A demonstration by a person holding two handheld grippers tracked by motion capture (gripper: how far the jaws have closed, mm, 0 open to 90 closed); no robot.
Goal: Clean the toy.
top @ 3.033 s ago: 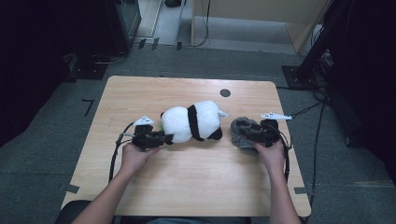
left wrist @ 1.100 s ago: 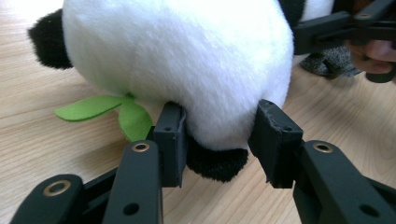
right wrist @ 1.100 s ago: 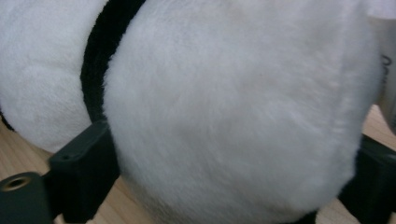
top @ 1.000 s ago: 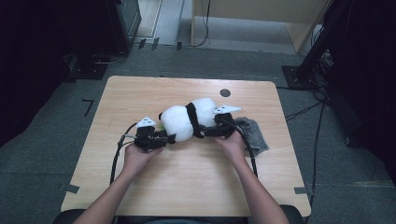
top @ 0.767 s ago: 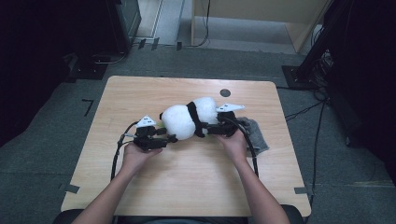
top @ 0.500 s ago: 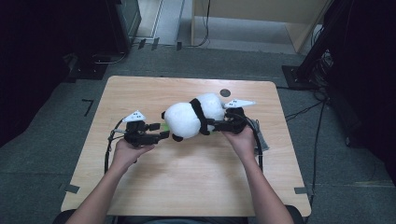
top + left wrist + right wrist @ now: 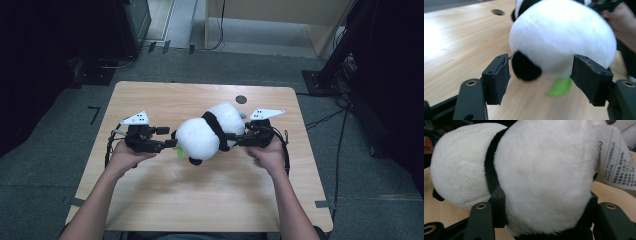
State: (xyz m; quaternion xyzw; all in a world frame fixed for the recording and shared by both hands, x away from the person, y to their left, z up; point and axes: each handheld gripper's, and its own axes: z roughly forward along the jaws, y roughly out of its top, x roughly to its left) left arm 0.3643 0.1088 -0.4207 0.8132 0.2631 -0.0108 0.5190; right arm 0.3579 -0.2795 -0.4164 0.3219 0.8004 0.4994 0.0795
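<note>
Both grippers level, flanking panda plush point(image 7: 210, 132).

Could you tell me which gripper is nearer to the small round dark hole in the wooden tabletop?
The right gripper: it clamps the white-and-black plush panda just below the hole. The left gripper sits further away, at the panda's other end, jaws open.

White-and-black plush panda point(image 7: 210, 134) lies sideways above the table's middle.

Bare table point(image 7: 165, 205) around plush panda point(image 7: 207, 134)
</note>
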